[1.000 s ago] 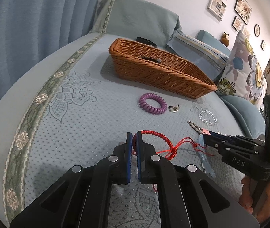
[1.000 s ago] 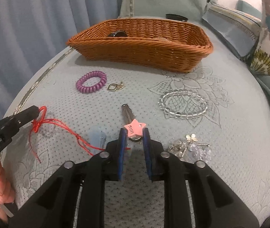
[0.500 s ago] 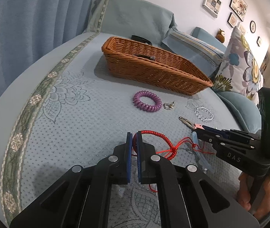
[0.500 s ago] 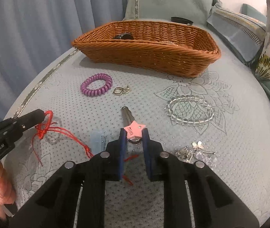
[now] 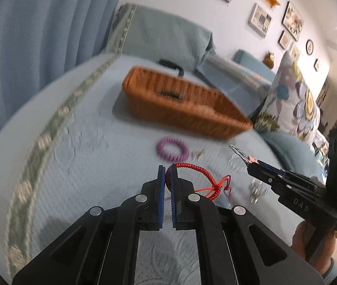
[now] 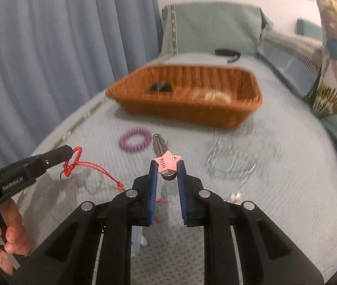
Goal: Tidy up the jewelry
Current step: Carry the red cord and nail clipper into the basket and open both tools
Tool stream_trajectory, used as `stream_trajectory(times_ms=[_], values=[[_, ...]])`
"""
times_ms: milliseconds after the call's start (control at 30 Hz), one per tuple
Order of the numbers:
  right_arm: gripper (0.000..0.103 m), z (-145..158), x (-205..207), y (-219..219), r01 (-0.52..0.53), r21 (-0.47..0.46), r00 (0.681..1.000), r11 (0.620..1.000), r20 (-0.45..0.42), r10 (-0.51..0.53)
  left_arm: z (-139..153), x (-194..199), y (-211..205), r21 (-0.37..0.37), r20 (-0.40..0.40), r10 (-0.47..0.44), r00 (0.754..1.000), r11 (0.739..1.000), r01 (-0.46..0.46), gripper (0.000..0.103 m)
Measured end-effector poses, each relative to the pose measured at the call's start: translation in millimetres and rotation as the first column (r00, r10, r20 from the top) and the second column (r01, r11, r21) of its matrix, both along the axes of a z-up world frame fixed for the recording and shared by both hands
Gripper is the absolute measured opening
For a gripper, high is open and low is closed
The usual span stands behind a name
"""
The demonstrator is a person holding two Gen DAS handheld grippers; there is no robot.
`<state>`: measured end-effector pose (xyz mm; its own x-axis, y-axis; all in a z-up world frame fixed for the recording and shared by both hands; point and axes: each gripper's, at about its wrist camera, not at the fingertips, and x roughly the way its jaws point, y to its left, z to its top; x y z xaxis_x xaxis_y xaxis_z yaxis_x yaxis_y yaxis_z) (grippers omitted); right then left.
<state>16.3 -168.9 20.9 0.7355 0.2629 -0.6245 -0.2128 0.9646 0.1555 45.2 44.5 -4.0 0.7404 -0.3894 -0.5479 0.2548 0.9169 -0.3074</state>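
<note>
Right claw (image 6: 167, 169) around star hair clip (image 6: 167, 162)

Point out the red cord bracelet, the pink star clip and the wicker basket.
red cord bracelet (image 5: 195, 169): left wrist view, braided loop.
pink star clip (image 6: 167, 163): right wrist view, star face.
wicker basket (image 6: 192, 115): right wrist view, near outer wall.

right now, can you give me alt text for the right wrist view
The right gripper fingers pinch a pink star hair clip above a pale blue bedspread. Ahead sits a wicker basket with a purple coil bracelet before it; at left, the left gripper holds a red braided cord bracelet.
</note>
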Motion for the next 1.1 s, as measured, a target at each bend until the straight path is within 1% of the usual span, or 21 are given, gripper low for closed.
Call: stream_trajectory(times_ms=[100, 167, 233, 267, 333, 367, 400, 467, 500, 567, 633, 800, 900, 1000, 1100], values=[[0.014, 27.5, 3.3, -3.7, 0.009, -0.002, 0.998, 1.0, 0.067, -0.009, 28.4, 4.6, -0.4, -0.028, 0.059, 0.003, 0.998, 1.0, -0.001, 0.002], [0.014, 45.1, 9.9, -6.3, 0.012, -0.009, 0.995, 1.0, 0.103, -0.011, 47.9, 14.4, -1.7, -0.028, 0.088, 0.012, 0.996, 1.0, -0.01, 0.002], [0.014, 60.1, 20.3, -9.8, 0.027, -0.017, 0.991, 0.999, 0.128, -0.024, 73.4, 30.9, -5.7, -0.049, 0.132, 0.012, 0.991, 0.999, -0.005, 0.002], [0.014, 66.5, 26.5, -12.3, 0.033, -0.02, 0.99, 0.999, 0.139, -0.03, 79.9, 35.9, -7.2, -0.052, 0.144, 0.008, 0.99, 0.999, 0.0, 0.002], [0.014, 77.1, 43.3, -15.9, 0.045, -0.028, 0.987, 0.999, 0.153, -0.04, 99.7, 56.4, -18.7, -0.015, 0.193, 0.005, 0.981, 1.0, -0.002, 0.002], [0.014, 80.2, 53.2, -17.5, 0.048, -0.027, 0.988, 0.998, 0.148, -0.043, 105.1, 65.6, -23.3, 0.0, 0.202, 0.007, 0.979, 1.0, -0.007, 0.002], [0.015, 81.6, 59.1, -19.6, 0.054, -0.025, 0.988, 0.998, 0.144, -0.05, 111.8, 82.7, -29.8, 0.008, 0.204, 0.003, 0.979, 1.0, -0.005, 0.002], [0.015, 82.4, 76.6, -22.0, 0.084, -0.034, 0.988, 0.996, 0.134, -0.078, 116.1, 103.7, -37.1, 0.008, 0.202, -0.007, 0.979, 1.0, 0.005, 0.002], [0.015, 81.1, 87.6, -21.2, 0.091, -0.044, 0.988, 0.995, 0.129, -0.085, 116.7, 117.7, -43.0, 0.025, 0.198, 0.0, 0.98, 1.0, -0.005, 0.002], [0.015, 75.0, 103.4, -19.8, 0.099, -0.066, 0.989, 0.993, 0.116, -0.091, 113.1, 139.5, -51.5, 0.041, 0.178, 0.009, 0.984, 0.999, -0.017, 0.002], [0.015, 66.5, 119.7, -18.3, 0.105, -0.071, 0.991, 0.992, 0.091, -0.098, 102.4, 161.1, -59.0, 0.057, 0.147, 0.027, 0.989, 0.998, -0.035, 0.002], [0.015, 47.4, 159.3, -19.5, 0.103, -0.067, 0.995, 0.992, 0.009, -0.103, 64.8, 197.9, -69.6, 0.092, 0.059, 0.053, 0.997, 0.994, -0.058, 0.002], [0.015, 35.0, 178.8, -22.2, 0.088, -0.061, 0.995, 0.994, -0.047, -0.091, 45.7, 209.4, -74.9, 0.127, 0.023, 0.056, 0.998, 0.99, -0.059, 0.003], [0.015, 21.4, 190.9, -24.4, 0.078, -0.052, 0.991, 0.996, -0.105, -0.083, 27.2, 217.9, -76.8, 0.134, -0.026, 0.051, 0.998, 0.99, -0.047, 0.003], [0.015, 11.7, 199.5, -26.6, 0.07, -0.042, 0.986, 0.997, -0.149, -0.075, 15.8, 222.1, -77.3, 0.148, -0.05, 0.052, 0.997, 0.988, -0.044, 0.003]])
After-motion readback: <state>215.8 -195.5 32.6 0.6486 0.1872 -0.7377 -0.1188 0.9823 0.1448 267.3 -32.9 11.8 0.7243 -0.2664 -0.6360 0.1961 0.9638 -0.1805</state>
